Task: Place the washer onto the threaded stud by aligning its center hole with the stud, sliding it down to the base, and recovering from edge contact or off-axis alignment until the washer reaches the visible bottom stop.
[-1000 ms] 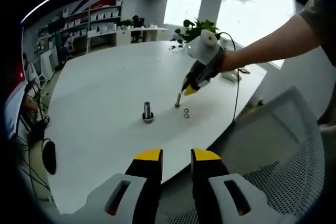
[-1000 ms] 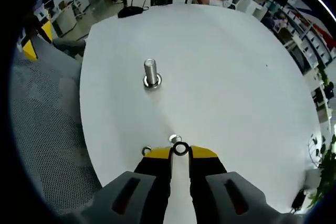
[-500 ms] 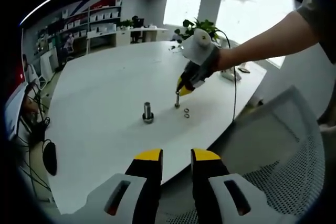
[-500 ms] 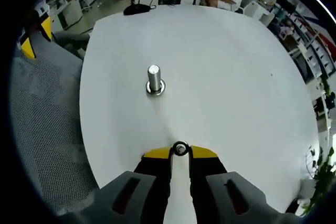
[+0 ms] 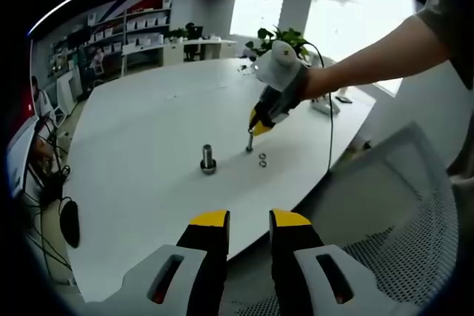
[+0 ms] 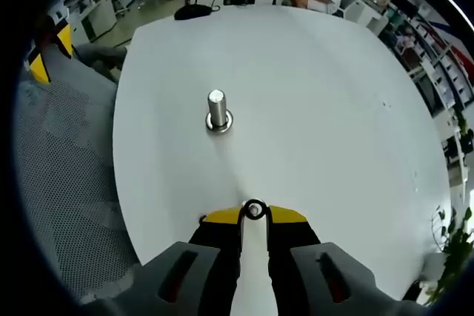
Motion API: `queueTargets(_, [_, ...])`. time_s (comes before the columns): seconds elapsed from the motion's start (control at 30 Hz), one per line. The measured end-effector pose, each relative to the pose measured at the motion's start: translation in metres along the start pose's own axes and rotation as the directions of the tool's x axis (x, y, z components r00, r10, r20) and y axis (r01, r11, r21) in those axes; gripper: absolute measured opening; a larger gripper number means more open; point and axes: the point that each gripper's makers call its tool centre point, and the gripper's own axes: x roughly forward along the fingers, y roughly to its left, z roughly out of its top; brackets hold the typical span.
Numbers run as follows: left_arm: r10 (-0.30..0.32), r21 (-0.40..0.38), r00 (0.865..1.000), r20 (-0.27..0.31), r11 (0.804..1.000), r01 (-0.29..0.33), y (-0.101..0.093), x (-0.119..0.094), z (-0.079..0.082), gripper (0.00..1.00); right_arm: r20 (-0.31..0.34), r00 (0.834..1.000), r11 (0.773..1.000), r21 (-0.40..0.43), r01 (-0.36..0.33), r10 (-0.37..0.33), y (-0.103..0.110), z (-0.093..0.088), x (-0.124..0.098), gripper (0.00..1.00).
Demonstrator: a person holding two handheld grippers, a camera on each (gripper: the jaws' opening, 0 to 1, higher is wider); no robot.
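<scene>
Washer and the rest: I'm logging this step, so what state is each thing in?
washer: pinched at the right gripper tips, off the table, not yet on the stud.
stud: upright on the table, bare.
spare washers: lying flat on the table.
left gripper: open, holding nothing.

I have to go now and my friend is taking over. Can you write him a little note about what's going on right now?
Right tool: shut on the washer, pinched at its tips above the white table.
Left tool: open, holding nothing, back near the table's edge.
The threaded stud stands upright on the table, ahead of the right tool, apart from the washer.
Two spare washers lie on the table near the right tool.
Done: washer picked up.
Left: line its hole up over the stud, slide it down to the base.
</scene>
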Motion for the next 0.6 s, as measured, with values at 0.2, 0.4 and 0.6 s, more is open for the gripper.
queueTargets(0.2, [0.000, 0.000, 1.000, -0.002, 1.000, 0.000, 0.0001, -0.0001, -0.0003, 0.19, -0.003, 1.000, 1.000, -0.011, 0.002, -0.002, 0.0010, -0.0001, -0.0004, 0.14])
queueTargets(0.4, [-0.001, -0.001, 1.000, -0.001, 1.000, 0.001, -0.0003, -0.0002, -0.0002, 0.19, 0.000, 1.000, 1.000, -0.012, -0.002, 0.002, 0.0019, -0.0019, -0.0012, 0.14])
queueTargets(0.6, [-0.002, 0.000, 1.000, -0.004, 1.000, 0.002, -0.0004, 0.0001, -0.0006, 0.19, 0.001, 1.000, 1.000, -0.018, -0.004, 0.004, 0.0031, -0.0014, -0.0010, 0.14])
